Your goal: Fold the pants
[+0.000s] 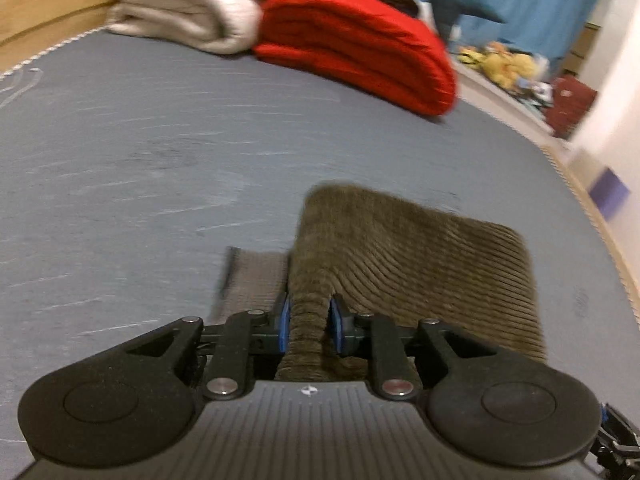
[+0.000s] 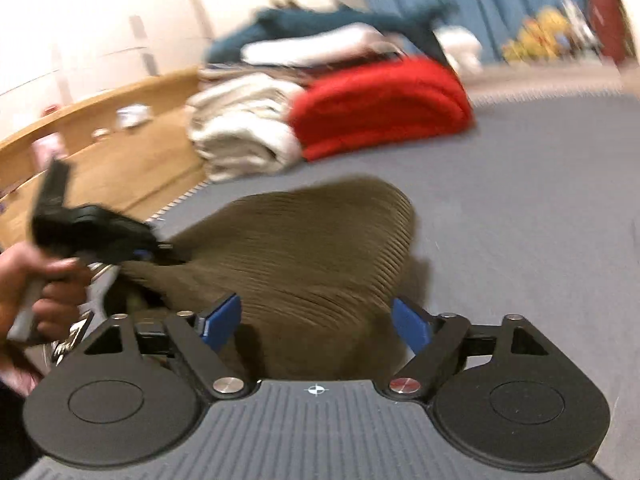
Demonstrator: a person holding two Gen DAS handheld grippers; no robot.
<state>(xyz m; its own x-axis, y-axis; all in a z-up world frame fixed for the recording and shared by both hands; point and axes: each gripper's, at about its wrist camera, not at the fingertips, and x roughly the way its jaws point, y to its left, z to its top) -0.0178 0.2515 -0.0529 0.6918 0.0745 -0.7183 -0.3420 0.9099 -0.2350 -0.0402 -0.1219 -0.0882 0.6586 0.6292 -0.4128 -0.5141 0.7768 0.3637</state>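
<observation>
The olive-brown corduroy pants point(image 1: 404, 256) lie partly folded on the grey mattress point(image 1: 160, 160). My left gripper point(image 1: 308, 320) is shut on a bunched edge of the pants, its blue pads pressed to the cloth. In the right wrist view the pants point(image 2: 304, 248) bulge up in a rounded fold. My right gripper point(image 2: 316, 320) is open, its blue pads wide apart on either side of the cloth, gripping nothing. The left gripper point(image 2: 160, 254) shows at the left of that view, held by a hand, clamped on the pants' edge.
A folded cream blanket point(image 1: 180, 8) and a folded red blanket point(image 1: 360, 40) sit at the far end of the mattress, also in the right wrist view point(image 2: 380, 104). A wooden bed frame point(image 2: 120, 152) runs along the left. The mattress edge point(image 1: 580, 184) is at right.
</observation>
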